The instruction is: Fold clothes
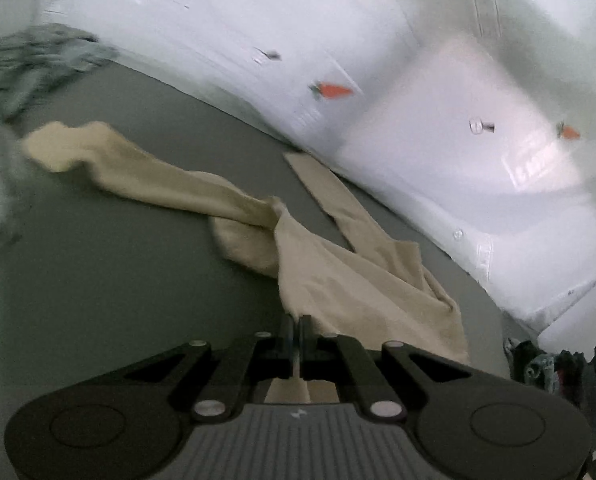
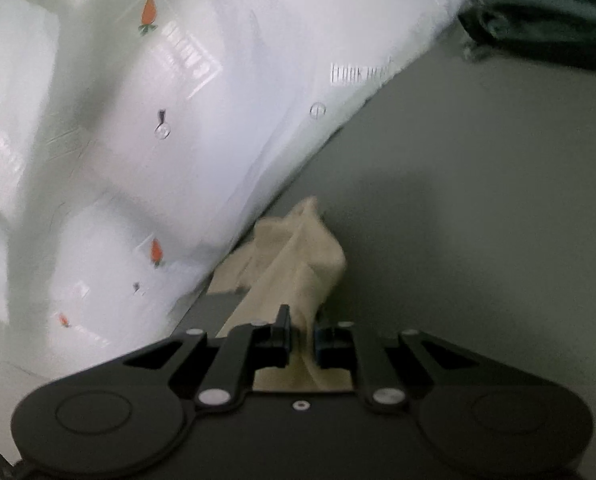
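A beige garment (image 1: 338, 276) with two long legs or sleeves lies stretched over the grey surface (image 1: 98, 280). One limb runs far left, a flat one runs up along the white bags. My left gripper (image 1: 296, 326) is shut on its near edge, the cloth pulled taut up to the fingers. In the right wrist view my right gripper (image 2: 302, 332) is shut on another bunched part of the beige garment (image 2: 298, 256), which hangs lifted off the grey surface (image 2: 478, 240).
Large white plastic bags (image 1: 378, 80) printed with small carrots wall off the far side of the surface (image 2: 138, 140). A dark green and grey heap of clothes (image 1: 30, 64) lies at the far left, and a dark cloth pile (image 2: 546, 12) at the upper right.
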